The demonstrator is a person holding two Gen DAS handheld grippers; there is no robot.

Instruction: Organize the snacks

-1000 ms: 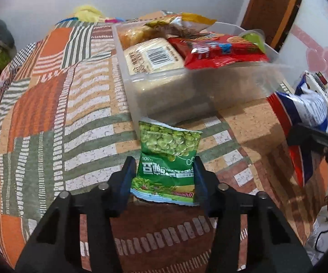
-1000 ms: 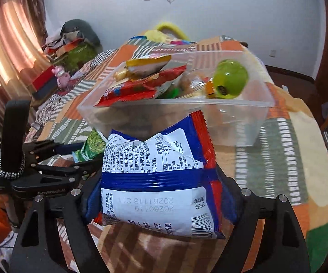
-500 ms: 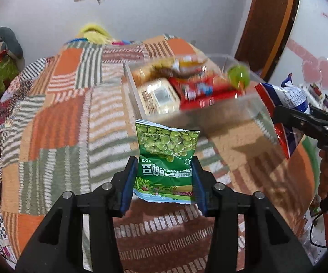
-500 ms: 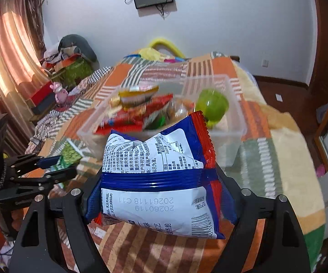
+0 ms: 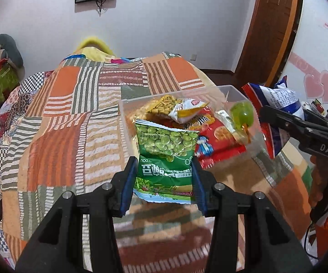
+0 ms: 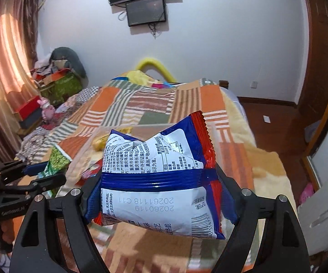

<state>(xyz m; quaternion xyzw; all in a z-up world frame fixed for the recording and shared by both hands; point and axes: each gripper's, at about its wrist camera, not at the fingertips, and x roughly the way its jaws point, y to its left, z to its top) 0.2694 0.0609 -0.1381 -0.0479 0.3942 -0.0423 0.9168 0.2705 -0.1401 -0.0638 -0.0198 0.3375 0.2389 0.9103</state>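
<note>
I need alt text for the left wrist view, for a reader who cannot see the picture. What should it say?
The left gripper holds a green packet of peas upright between its fingers, above a patchwork orange and green bedspread. Behind it sits a clear plastic bin filled with snacks. At right, the right gripper holds a blue, red and white snack bag.

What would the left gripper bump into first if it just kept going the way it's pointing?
Probably the clear plastic bin of snacks: beyond the green pea packet held by the left gripper, its near wall looks first, though depth is unclear.
</note>
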